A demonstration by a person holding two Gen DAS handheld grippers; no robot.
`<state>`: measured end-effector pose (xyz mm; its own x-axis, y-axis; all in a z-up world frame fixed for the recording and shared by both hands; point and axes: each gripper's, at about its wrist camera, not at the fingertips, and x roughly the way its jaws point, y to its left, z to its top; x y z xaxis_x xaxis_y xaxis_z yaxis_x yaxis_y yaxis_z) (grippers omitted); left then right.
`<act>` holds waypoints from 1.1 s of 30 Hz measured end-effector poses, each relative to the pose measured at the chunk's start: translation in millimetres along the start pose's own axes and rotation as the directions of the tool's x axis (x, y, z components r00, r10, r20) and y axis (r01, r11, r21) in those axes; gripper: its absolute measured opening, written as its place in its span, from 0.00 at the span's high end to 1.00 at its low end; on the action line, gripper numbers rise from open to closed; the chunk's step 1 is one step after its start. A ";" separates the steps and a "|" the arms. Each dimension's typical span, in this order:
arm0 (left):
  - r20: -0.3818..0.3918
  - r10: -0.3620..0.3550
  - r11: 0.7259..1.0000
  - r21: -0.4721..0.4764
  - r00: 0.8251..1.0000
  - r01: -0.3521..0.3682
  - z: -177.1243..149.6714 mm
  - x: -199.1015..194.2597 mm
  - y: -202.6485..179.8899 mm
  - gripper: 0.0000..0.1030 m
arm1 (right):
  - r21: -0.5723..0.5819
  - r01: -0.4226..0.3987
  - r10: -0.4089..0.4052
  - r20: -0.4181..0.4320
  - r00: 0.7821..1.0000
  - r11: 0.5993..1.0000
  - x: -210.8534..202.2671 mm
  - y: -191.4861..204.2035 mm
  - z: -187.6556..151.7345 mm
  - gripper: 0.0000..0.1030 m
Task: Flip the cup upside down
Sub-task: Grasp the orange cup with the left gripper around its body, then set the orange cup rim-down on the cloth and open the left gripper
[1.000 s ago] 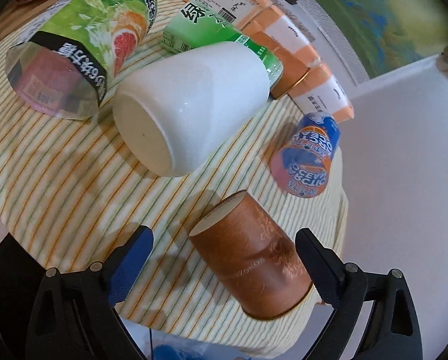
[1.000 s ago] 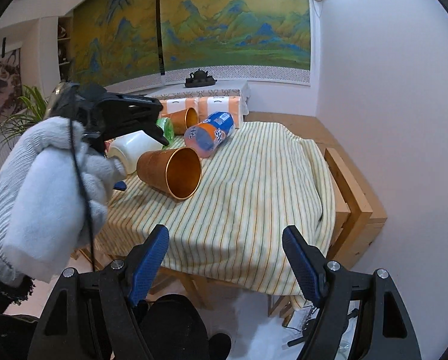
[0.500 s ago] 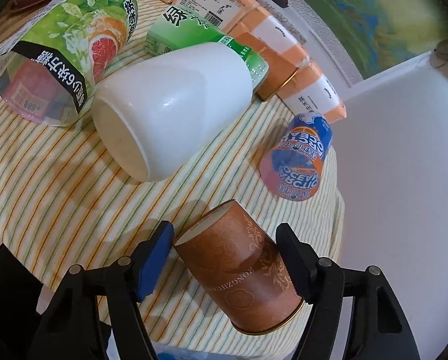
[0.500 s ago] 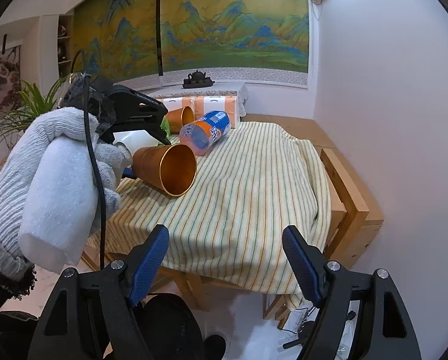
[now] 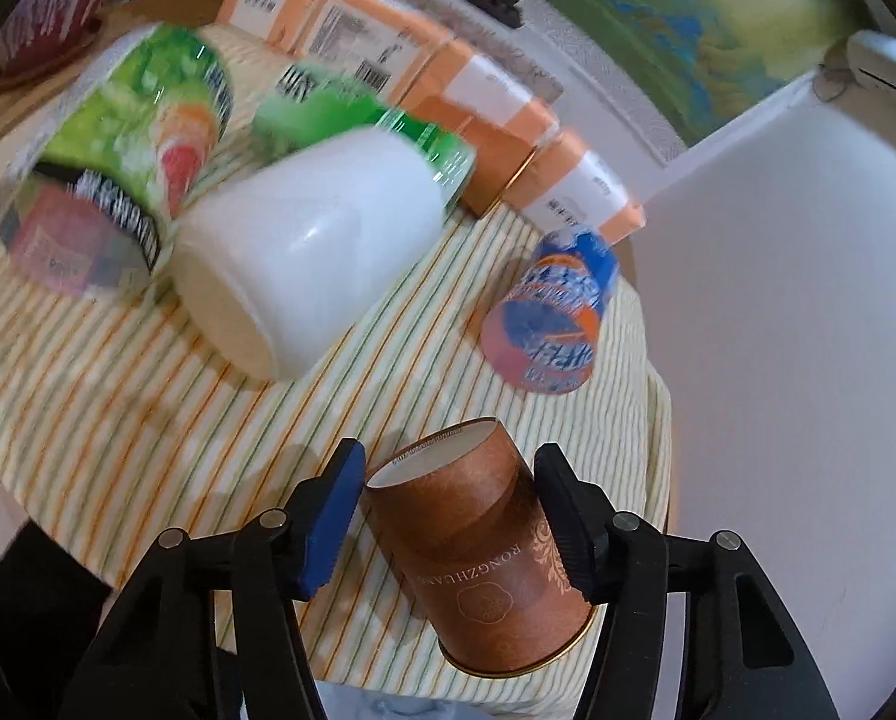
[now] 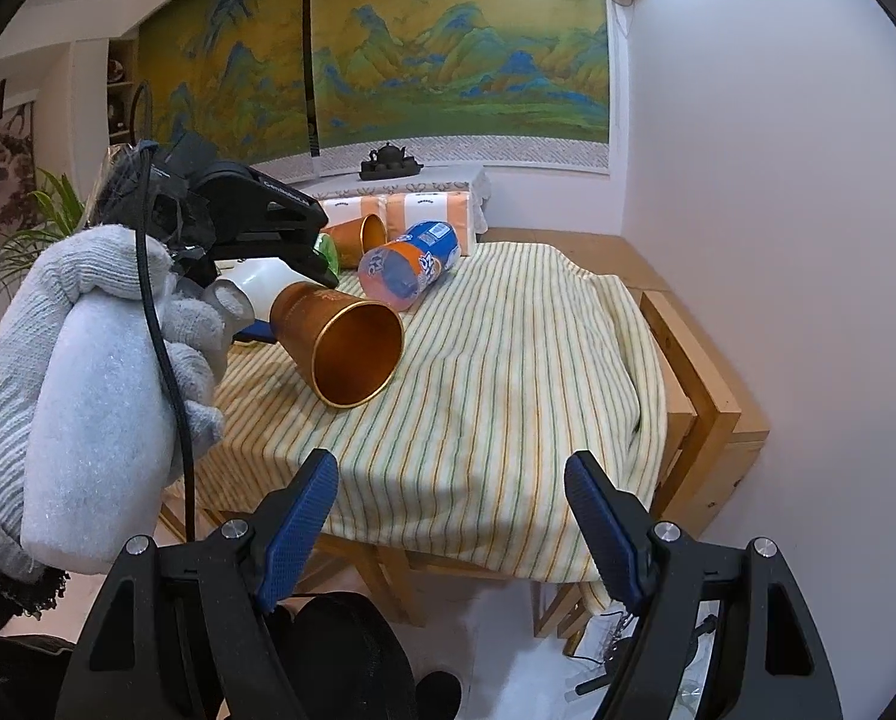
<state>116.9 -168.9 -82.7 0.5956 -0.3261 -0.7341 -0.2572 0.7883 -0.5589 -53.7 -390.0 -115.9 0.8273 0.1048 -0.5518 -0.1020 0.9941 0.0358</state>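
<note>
The left gripper (image 5: 448, 510) has its jaws clenched on the brown paper cup with a gold inside (image 5: 484, 558), which lies on its side between them, base pointing forward and gold rim back toward the camera, low over the near edge of the bench with the yellow striped cloth (image 5: 148, 420). Ahead of the jaws and to their left lies a white tapered cup (image 5: 304, 252); ahead to their right lies an orange-and-blue printed cup (image 5: 550, 318). The right gripper (image 6: 451, 522) hangs well back from the bench, jaws released and holding nothing, the cup ahead and to their left.
</note>
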 end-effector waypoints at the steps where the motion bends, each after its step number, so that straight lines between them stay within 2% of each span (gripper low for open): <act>1: 0.025 0.002 1.000 0.026 1.000 -0.002 0.8 -3.3 -4.5 0.40 | 0.001 0.002 -0.002 0.000 1.000 1.000 -0.2 0.1 -0.6 0.28; 5: 0.104 0.006 0.992 0.128 0.995 -0.019 4.6 -12.5 -20.5 0.41 | 0.015 0.007 -0.007 -0.003 1.000 1.000 0.8 -2.8 -2.3 0.28; 9: 0.183 0.033 0.952 0.293 0.982 -0.086 1.0 -12.6 -38.7 0.42 | 0.037 0.004 -0.004 -0.001 1.000 0.999 1.9 -6.2 -3.6 0.28; 10: 0.195 0.035 0.945 0.313 0.980 -0.096 0.4 -11.9 -41.9 0.54 | 0.042 0.004 -0.004 -0.002 1.000 0.999 2.6 -6.9 -3.7 0.28; 12: 0.221 0.039 0.922 0.367 0.975 -0.121 -2.2 -13.9 -51.5 0.57 | 0.054 0.004 -0.004 -0.003 1.000 0.999 3.9 -8.0 -4.7 0.28; 18: 0.222 0.024 0.875 0.467 0.975 -0.128 -14.0 -5.9 -68.7 0.57 | 0.068 0.001 0.000 -0.009 1.000 0.998 7.3 -9.7 -5.1 0.28; 22: 0.223 0.020 0.871 0.474 0.975 -0.126 -14.3 -3.4 -70.1 0.57 | 0.078 -0.001 0.002 -0.009 1.000 0.997 7.3 -11.7 -3.8 0.28; 26: 0.226 0.001 0.848 0.516 0.974 -0.121 -23.8 -5.4 -76.4 0.57 | 0.080 0.004 -0.004 -0.011 1.000 0.997 8.2 -13.4 -4.3 0.28; 33: 0.174 -0.054 0.819 0.571 0.983 -0.056 -39.0 -6.1 -89.0 0.57 | 0.098 0.010 -0.009 -0.016 1.000 0.995 8.6 -14.5 -5.5 0.28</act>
<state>106.5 -257.4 -43.5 0.7318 -0.2723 -0.6247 0.1904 0.9619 -0.1963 -48.2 -403.6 -125.7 0.8190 0.0956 -0.5658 -0.0391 0.9930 0.1113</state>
